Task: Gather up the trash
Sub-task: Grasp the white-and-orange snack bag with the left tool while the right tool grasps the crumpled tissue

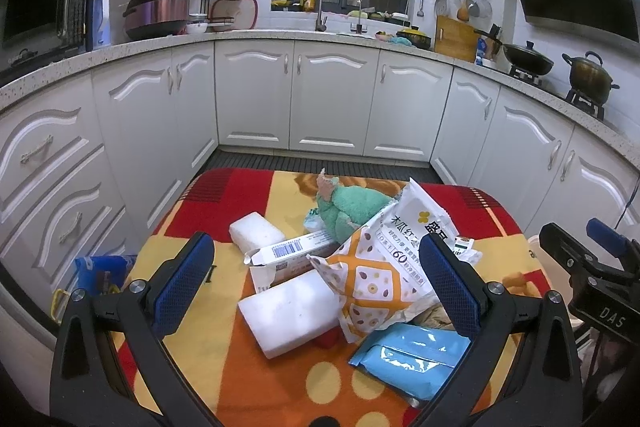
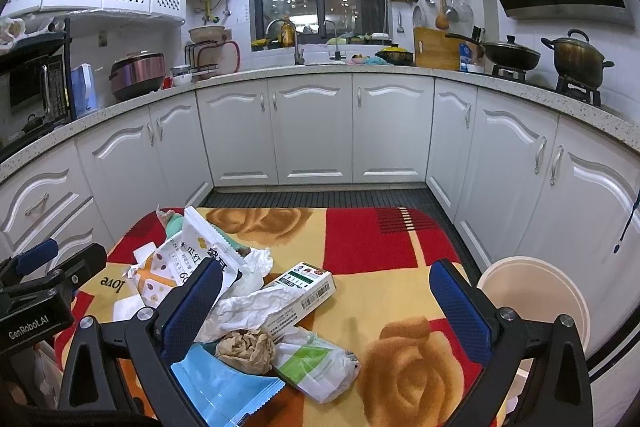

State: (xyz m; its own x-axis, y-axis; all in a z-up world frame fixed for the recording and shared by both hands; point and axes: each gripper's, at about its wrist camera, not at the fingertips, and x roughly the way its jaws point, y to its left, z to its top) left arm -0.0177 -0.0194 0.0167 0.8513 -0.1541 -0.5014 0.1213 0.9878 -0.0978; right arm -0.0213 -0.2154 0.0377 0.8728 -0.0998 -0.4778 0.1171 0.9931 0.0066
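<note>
Both sets of jaws stood wide apart and gripped nothing: the left gripper (image 1: 320,283) hung above the trash heap, the right gripper (image 2: 328,311) above its near right side.

Between the left jaws lay two white foam blocks, the nearer block (image 1: 292,311) and the farther block (image 1: 256,231), one opened carton (image 1: 288,255) with a barcode, one large patterned snack bag (image 1: 384,267) and one blue wipes pack (image 1: 412,355). Behind them sat one green plush cloth (image 1: 348,207).

Between the right jaws lay one green-and-white box (image 2: 304,287), one crumpled brown paper ball (image 2: 246,347), one green-and-white wrapper (image 2: 316,367), and one wad of white plastic (image 2: 248,299).

All of it rested on the counter, covered by a red, yellow and orange blanket (image 2: 380,239). The trash crowded the blanket's left half; its right half, with the rose print, lay bare up to the edge. One cream bin (image 2: 536,299) stood just beside that right edge, its lower part hidden by the right gripper's frame. A dark floor strip (image 2: 320,197) separated the blanket from the white cabinets (image 2: 312,131).

The wipes pack was cut off by the left finger in the right view, and a small red piece under the nearer block was too hidden to identify.
</note>
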